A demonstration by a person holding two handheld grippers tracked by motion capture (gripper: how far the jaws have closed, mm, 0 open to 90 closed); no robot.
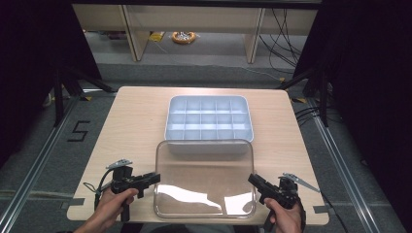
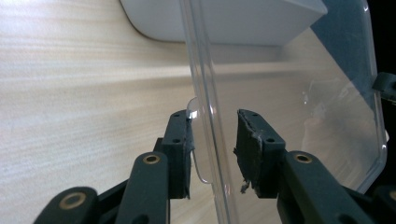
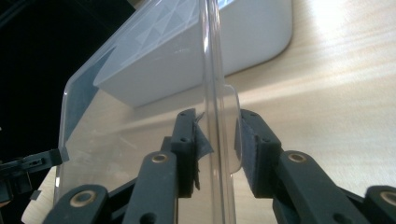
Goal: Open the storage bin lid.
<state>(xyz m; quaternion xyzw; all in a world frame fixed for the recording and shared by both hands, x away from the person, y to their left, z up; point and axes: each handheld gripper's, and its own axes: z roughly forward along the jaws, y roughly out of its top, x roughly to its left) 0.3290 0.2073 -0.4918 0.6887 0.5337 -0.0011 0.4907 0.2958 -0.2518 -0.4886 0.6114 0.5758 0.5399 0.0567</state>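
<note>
A clear plastic lid [image 1: 204,178] is lying on the light wooden tabletop [image 1: 136,121] at the 6 o'clock side. Its far edge is overlapping the near wall of a pale grey compartment tray [image 1: 209,119], which is sitting at the centre of the tabletop (its compartments are looking bare, though glare is making the far row hard to read).

The left hand-held gripper [image 1: 145,179] is sitting at the lid's 9 o'clock edge. In the left gripper view its jaws are standing apart on either side of the lid's rim [image 2: 205,116], one jaw touching the rim's small tab and the other clear of it, so it is not yet clamping.

The right hand-held gripper [image 1: 257,183] is sitting at the lid's 3 o'clock edge. In the right gripper view its jaws are likewise straddling the rim [image 3: 215,116], partly open, with narrow gaps showing on both sides.

Both of the person's hands are being cut off by the bottom of the high view. The reflection on the lid is hiding the tabletop beneath it.
</note>
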